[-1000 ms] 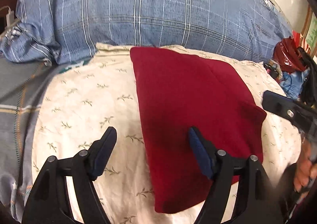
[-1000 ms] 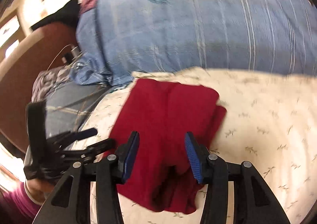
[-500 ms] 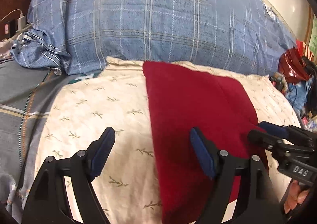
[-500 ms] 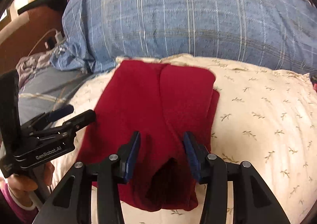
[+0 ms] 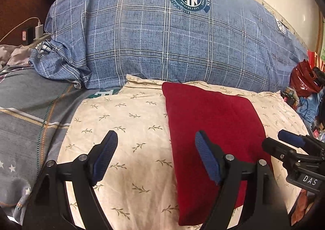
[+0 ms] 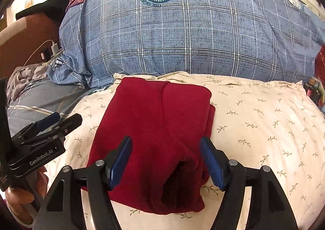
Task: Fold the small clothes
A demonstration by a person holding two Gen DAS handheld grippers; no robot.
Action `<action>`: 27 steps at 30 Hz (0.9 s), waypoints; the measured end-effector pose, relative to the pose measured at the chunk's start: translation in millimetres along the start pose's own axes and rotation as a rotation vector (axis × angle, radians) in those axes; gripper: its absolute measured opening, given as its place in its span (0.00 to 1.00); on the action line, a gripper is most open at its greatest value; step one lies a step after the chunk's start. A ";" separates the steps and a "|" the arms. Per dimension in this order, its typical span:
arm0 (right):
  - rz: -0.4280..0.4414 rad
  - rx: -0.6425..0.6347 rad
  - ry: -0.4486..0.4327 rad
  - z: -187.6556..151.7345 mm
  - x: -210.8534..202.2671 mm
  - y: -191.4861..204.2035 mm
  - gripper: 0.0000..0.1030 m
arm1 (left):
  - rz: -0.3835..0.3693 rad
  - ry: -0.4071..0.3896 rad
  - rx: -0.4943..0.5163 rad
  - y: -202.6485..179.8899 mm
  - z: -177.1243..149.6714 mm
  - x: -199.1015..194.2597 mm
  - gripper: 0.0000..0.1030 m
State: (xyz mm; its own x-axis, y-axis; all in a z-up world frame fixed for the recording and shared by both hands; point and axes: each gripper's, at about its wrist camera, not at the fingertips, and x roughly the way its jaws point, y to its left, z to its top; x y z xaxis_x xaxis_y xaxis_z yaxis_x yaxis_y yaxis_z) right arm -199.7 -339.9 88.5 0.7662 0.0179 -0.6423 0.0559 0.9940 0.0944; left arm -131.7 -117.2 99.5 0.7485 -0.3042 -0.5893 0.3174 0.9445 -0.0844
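Note:
A dark red folded garment (image 5: 211,128) lies flat on a cream leaf-print pillow (image 5: 130,128); it also shows in the right wrist view (image 6: 154,128), with an open sleeve or leg end near the camera. My left gripper (image 5: 156,154) is open and empty, above the pillow at the garment's left edge. My right gripper (image 6: 165,160) is open and empty, its fingers astride the garment's near end. Each gripper shows in the other's view: the right one (image 5: 292,148), the left one (image 6: 50,128).
A big blue plaid pillow (image 5: 166,43) rises behind the cream one (image 6: 264,128). A grey striped sheet (image 5: 24,120) lies to the left. A charger and cable (image 5: 37,30) sit far left. Red bags and clutter (image 5: 304,81) are at the right.
Both grippers have pulled back and tilted up from the garment, so more of the plaid pillow shows. The right gripper's jaws have opened wider. The garment lies still.

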 end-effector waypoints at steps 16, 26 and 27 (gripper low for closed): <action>0.010 0.021 0.023 -7.1 10.2 1.5 0.70 | 0.030 -0.059 -0.019 0.0 -5.4 -6.0 0.77; 0.006 -0.006 0.017 -4.2 14.5 5.8 0.71 | 0.082 -0.049 0.042 -4.1 -4.9 -2.9 0.77; 0.007 -0.004 0.015 -4.5 13.9 6.0 0.71 | 0.089 -0.048 0.047 -4.3 -4.8 -2.7 0.77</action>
State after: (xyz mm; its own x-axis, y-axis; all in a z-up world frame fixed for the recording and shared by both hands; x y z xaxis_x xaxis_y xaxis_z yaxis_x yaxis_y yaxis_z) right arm -191.6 -333.2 76.7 0.7571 0.0264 -0.6528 0.0477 0.9943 0.0955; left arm -137.8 -119.9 97.6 0.8014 -0.2261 -0.5537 0.2746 0.9615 0.0050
